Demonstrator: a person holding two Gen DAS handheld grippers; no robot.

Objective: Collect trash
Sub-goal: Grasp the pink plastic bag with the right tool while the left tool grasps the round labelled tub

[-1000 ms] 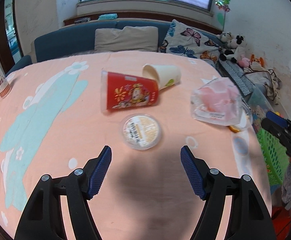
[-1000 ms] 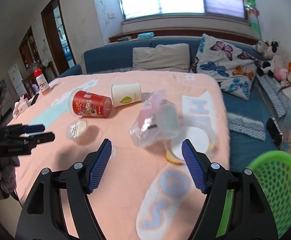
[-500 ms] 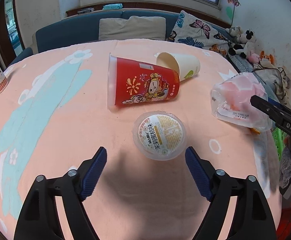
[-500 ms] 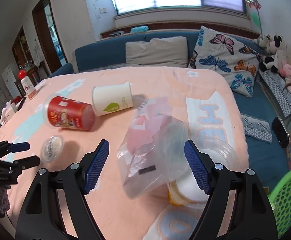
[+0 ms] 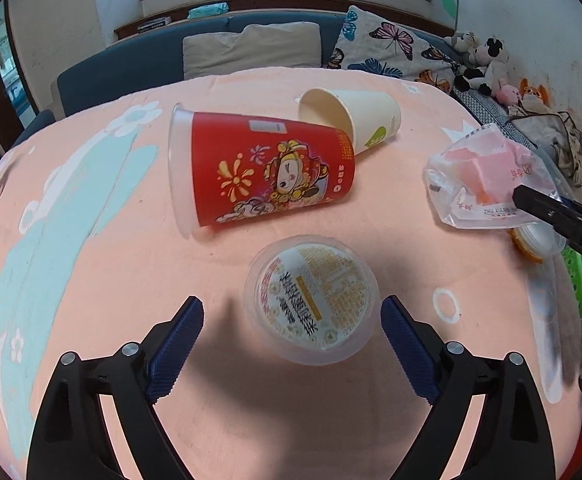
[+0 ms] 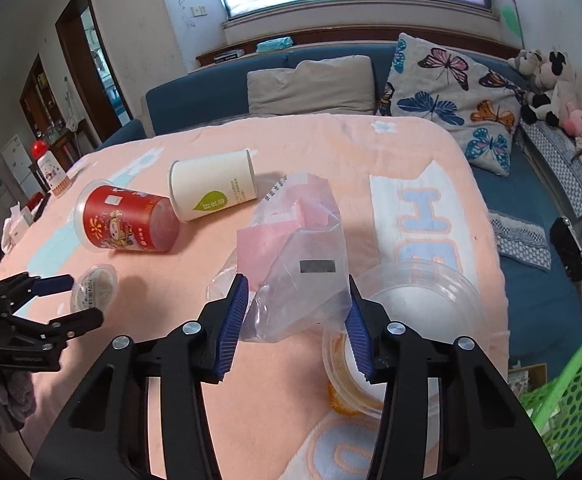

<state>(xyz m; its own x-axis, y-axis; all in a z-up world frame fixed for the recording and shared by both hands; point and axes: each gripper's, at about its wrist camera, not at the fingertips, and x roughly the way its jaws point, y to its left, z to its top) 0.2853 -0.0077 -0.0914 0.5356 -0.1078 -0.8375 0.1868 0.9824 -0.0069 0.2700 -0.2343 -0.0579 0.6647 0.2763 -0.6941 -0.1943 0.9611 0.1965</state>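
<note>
A small sealed pudding cup [image 5: 311, 300] lies on the peach tablecloth between the open jaws of my left gripper [image 5: 291, 320]; it also shows in the right wrist view [image 6: 93, 286]. A red plastic cup [image 5: 263, 168] and a white paper cup [image 5: 355, 114] lie on their sides behind it. My right gripper [image 6: 295, 320] has its jaws partly closed around a clear plastic bag with pink paper [image 6: 295, 256]; the pads [image 6: 233, 316] touch the bag's sides. A clear lidded container [image 6: 411, 304] sits right of the bag.
A green mesh basket [image 6: 567, 392] hangs off the table's right edge. A blue sofa with cushions [image 6: 311, 80] stands behind the table. A red-capped bottle [image 6: 49, 166] stands at the far left corner. Stuffed toys [image 6: 547, 80] sit at the right.
My left gripper has moved forward until the pudding cup lies between its jaws. My right gripper has moved forward over the plastic bag and its jaws have narrowed around it.
</note>
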